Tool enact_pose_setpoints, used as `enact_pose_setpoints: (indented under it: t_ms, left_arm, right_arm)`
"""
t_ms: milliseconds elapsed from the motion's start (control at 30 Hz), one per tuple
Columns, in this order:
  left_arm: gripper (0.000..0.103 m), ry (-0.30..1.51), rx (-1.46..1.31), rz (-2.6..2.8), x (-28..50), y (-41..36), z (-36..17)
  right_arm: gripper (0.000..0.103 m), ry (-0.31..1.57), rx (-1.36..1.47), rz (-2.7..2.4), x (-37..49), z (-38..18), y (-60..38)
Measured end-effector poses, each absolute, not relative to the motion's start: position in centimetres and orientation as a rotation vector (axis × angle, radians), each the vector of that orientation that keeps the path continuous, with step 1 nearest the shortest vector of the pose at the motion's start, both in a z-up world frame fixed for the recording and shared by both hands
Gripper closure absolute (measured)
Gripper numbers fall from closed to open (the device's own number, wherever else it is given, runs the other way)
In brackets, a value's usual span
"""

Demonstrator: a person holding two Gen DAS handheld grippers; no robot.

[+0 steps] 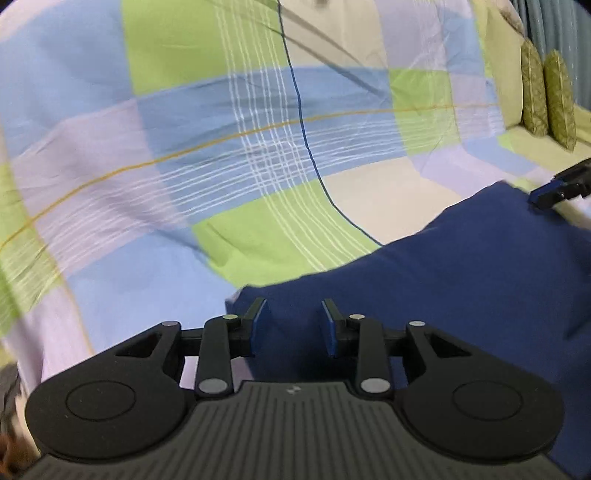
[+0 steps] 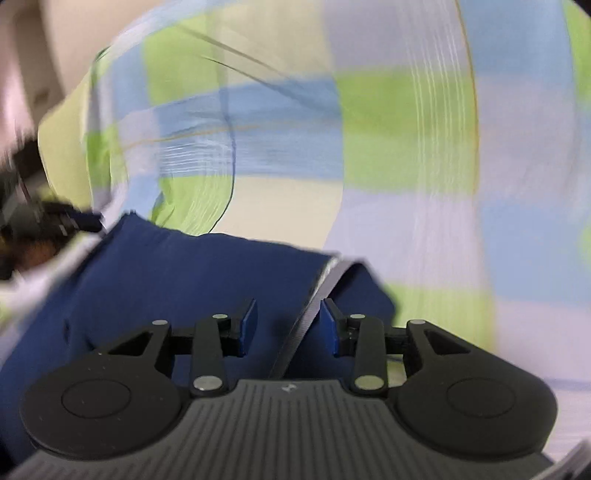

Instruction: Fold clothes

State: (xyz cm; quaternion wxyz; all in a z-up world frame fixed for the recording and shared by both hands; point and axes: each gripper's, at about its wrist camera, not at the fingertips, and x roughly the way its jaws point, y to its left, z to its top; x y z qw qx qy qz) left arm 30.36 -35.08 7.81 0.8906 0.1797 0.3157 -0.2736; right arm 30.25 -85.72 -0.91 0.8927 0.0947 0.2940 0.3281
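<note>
Lying on a checked bed sheet (image 1: 207,155) is a dark blue cloth (image 1: 461,280); it is folded flat and takes up the lower right of the left wrist view; the sheet has big squares of green, light blue, pale purple and cream, with thin white lines and one yellow line across it; the left gripper (image 1: 293,326) hangs over the near left corner of the cloth with its two blue pads apart; nothing is pinched between them, so it has let go; past the far right corner of the cloth, the tip of the right gripper (image 1: 554,190) shows, dark with a bit of blue; two green patterned cushions (image 1: 546,96) stand side by side at the far right, near a grey-blue curtain (image 1: 546,18); in the right wrist view the picture is blurry; the right gripper (image 2: 288,326) is over the same blue cloth (image 2: 177,280), with its pads apart too and gripping nothing; a grey strip (image 2: 314,314) runs along an edge of the cloth and passes between the pads, close to the right one; I cannot tell if it touches that pad; the left gripper (image 2: 74,221) shows far off at the left edge, beside the far corner of the cloth.
</note>
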Motion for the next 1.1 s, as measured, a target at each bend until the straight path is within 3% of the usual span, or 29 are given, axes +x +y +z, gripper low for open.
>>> enact_pose_setpoints:
  t_ms: [167, 267, 333, 400, 467, 533, 733, 967, 1100]
  left_arm:
    - [0.058, 0.662, 0.478, -0.576, 31.0, -36.5, 5.1]
    - [0.058, 0.666, 0.475, -0.561, 31.3, -36.3, 3.8]
    - [0.058, 0.663, 0.448, -0.551, 31.3, -35.9, 3.6]
    - [0.058, 0.65, 0.426, -0.526, 30.5, -35.4, 4.3]
    - [0.058, 0.636, 0.41, -0.522, 29.4, -34.5, 5.3]
    - [0.056, 0.623, 0.383, -0.528, 27.6, -33.3, 6.5]
    - [0.054, 0.618, 0.361, -0.607, 17.5, -32.1, 8.0]
    - [0.051, 0.59, 0.463, -0.709, 2.6, -32.6, 8.0]
    - [0.049, 0.58, 0.556, -0.7, -3.7, -32.6, 7.3]
  right_arm:
    - [0.068, 0.633, 0.391, 0.769, 33.7, -3.1, -85.4]
    - [0.092, 0.59, 0.39, 0.756, 34.5, -2.8, -84.6]
    - [0.092, 0.572, 0.384, 0.726, 35.1, -2.3, -84.5]
    - [0.091, 0.595, 0.387, 0.716, 35.3, -1.8, -84.3]
    - [0.081, 0.612, 0.405, 0.73, 34.4, -1.7, -84.7]
    - [0.077, 0.599, 0.386, 0.712, 32.3, -1.1, -85.7]
    - [0.073, 0.614, 0.402, 0.624, 22.9, -2.1, -90.7]
    - [0.071, 0.555, 0.412, 0.52, 5.8, -5.3, -95.0]
    - [0.071, 0.524, 0.197, 0.457, -0.9, -6.4, -93.3]
